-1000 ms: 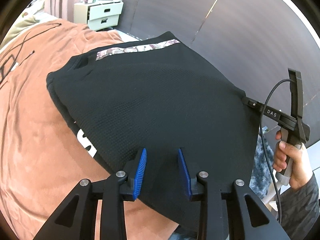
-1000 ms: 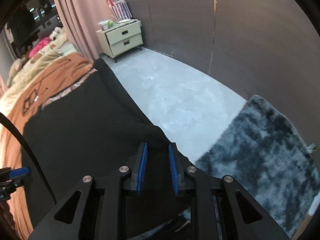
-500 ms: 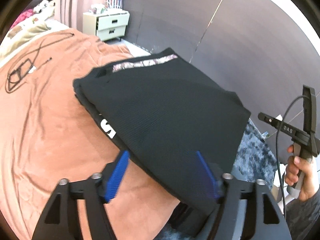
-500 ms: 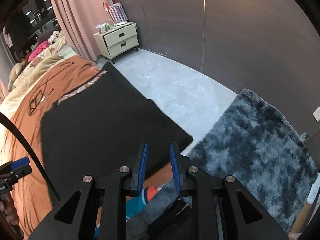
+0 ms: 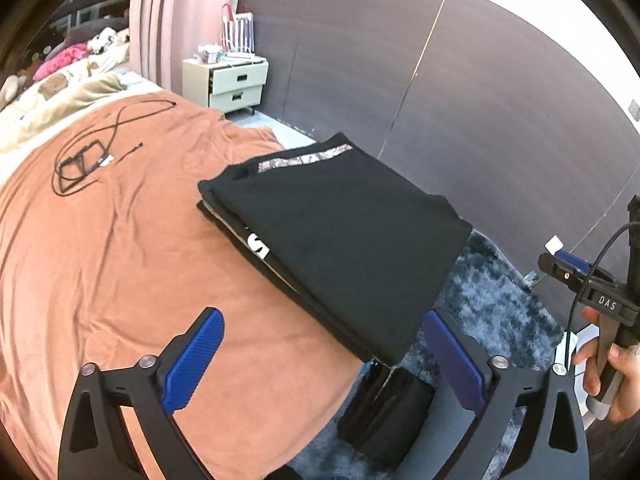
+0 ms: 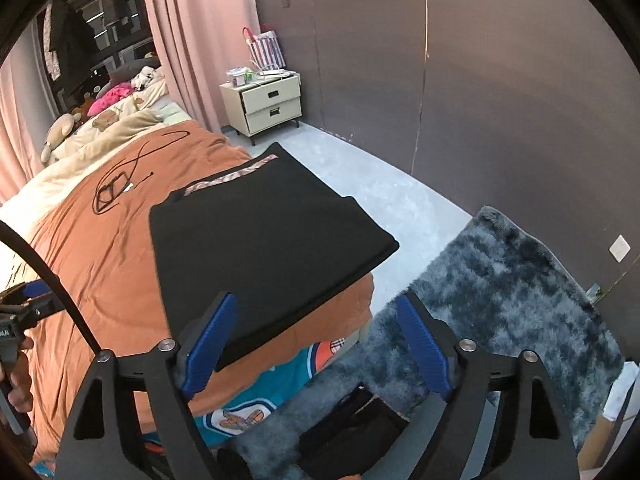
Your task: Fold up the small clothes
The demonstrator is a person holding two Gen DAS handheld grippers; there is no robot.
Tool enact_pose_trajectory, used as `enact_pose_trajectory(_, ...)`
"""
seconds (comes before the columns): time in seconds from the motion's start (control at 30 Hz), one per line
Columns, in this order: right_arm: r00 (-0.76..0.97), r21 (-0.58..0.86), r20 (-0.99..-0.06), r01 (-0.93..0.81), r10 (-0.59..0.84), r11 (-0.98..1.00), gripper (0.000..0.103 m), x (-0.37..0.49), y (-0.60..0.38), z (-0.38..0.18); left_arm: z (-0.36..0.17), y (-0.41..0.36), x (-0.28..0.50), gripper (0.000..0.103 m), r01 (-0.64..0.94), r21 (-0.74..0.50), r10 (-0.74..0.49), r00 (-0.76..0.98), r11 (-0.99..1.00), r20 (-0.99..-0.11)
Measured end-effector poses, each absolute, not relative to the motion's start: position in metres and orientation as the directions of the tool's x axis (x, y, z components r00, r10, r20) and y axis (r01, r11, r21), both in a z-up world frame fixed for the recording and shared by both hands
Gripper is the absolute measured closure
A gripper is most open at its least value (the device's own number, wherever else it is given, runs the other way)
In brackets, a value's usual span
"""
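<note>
From the left wrist view, the folded black garment (image 5: 340, 240) lies as a neat flat rectangle at the corner of the bed (image 5: 100, 260), on its orange blanket, with a patterned strip along its far edge and a white letter showing at the side between the layers. Its near corner overhangs the bed edge above the grey shag rug (image 5: 492, 304), probably because the last fold was made from this side. The left gripper (image 5: 322, 360) hangs short of the cloth with its jaws opening wide and nothing pressed between the blue pads. Off to the right, a hand (image 5: 608, 372) holds the handle of the other tool clear of the cloth. A loose black cable (image 5: 92, 156) lies well apart on the blanket.

From the right wrist view, the black garment (image 6: 260, 240) sits flat, its edges squared. The right gripper (image 6: 316, 344) has its jaws opening too; the near edge of the cloth shows between the pads, but they do not press it, so it looks released. I'd judge this piece folded and let go. A cream nightstand (image 6: 268, 104) stands by the far wall.
</note>
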State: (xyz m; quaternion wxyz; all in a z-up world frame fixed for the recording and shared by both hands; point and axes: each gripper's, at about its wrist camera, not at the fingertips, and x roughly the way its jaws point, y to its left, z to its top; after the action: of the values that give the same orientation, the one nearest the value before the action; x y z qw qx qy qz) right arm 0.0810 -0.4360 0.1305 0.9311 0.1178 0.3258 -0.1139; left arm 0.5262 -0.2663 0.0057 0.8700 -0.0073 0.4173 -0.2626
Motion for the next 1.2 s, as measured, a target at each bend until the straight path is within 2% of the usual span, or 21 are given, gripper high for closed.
enact_pose_trajectory(0.1, 0.767, 0.147, -0.626, 0.289, -0.137, 0.946, 0.009, 0.069, -0.428, 0.135, 0.017, -0.252, 0.514, 0.0, 0.454, -0.237, -0.473, 0.526, 0.859, -0.707)
enact_pose_trajectory(0.23, 0.777, 0.128, -0.609, 0.297, -0.161, 0.946, 0.001, 0.05, -0.417, 0.14, 0.028, -0.234, 0.498, 0.0, 0.449, -0.24, -0.476, 0.542, 0.861, -0.693)
enact_pose_trajectory(0.77, 0.832, 0.168, -0.531, 0.287, -0.159, 0.943, 0.0, -0.034, -0.361, 0.14, 0.054, -0.167, 0.392, 0.0, 0.458, -0.191, -0.47, 0.634, 0.868, -0.614)
enact_pose_trajectory(1.2, 0.888, 0.13, -0.448, 0.18, -0.104, 0.975, 0.0, -0.112, -0.31, 0.13, 0.053, -0.096, 0.281, 0.0, 0.368, -0.184, -0.408, 0.754, 0.912, -0.514)
